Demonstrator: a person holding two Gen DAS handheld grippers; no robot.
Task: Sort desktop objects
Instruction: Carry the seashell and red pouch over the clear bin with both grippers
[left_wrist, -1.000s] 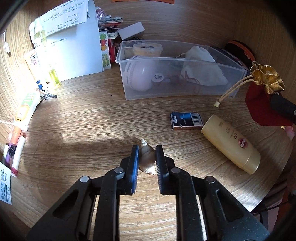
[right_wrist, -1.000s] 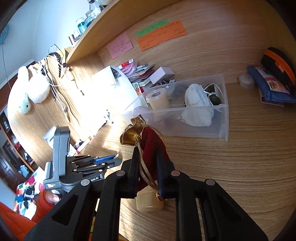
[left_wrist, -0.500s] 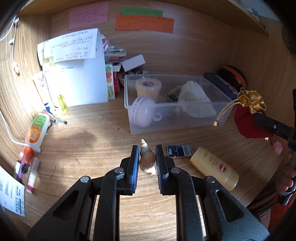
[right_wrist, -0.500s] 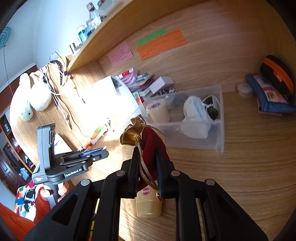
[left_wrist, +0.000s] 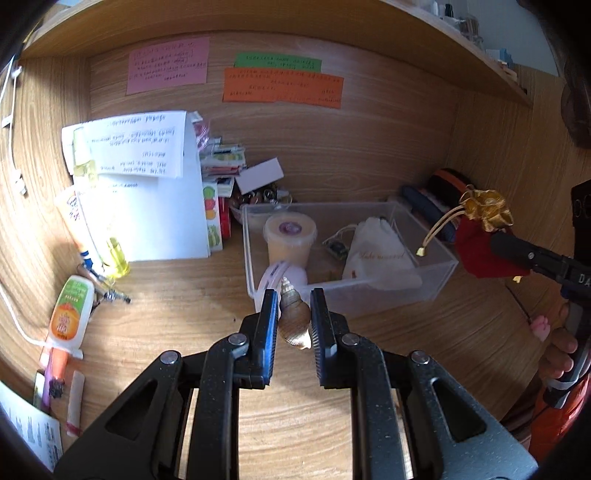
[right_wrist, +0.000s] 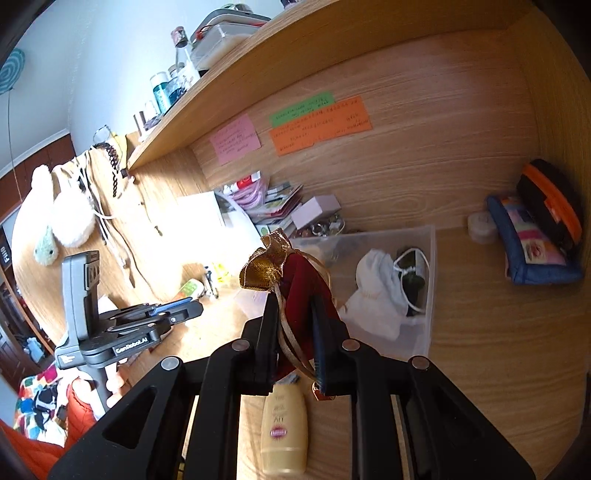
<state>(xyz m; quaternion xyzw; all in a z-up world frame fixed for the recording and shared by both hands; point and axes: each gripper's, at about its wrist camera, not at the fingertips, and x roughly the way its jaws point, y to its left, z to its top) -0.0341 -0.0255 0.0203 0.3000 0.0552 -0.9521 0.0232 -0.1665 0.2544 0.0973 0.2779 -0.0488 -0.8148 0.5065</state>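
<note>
My left gripper (left_wrist: 294, 321) is shut on a brown spiral seashell (left_wrist: 293, 319) and holds it in the air in front of the clear plastic bin (left_wrist: 436, 286). My right gripper (right_wrist: 295, 332) is shut on a red velvet pouch with a gold top (right_wrist: 299, 280), raised above the desk; it also shows in the left wrist view (left_wrist: 480, 243), to the right of the bin. The bin (right_wrist: 428, 295) holds a white cloth bag (left_wrist: 376, 254), a lidded tub (left_wrist: 290, 238) and a pale round object.
A yellow lotion bottle (right_wrist: 284, 432) lies on the desk under my right gripper. White papers (left_wrist: 147, 184), tubes (left_wrist: 70, 310) and small bottles crowd the left. A blue pouch (right_wrist: 532, 247) and black-orange case stand at the back right. Notes hang on the back wall.
Both grippers have risen with their objects. The left gripper has lifted the shell well off the desk and tilted up toward the bin; the blue box and lotion bottle have left its view.
</note>
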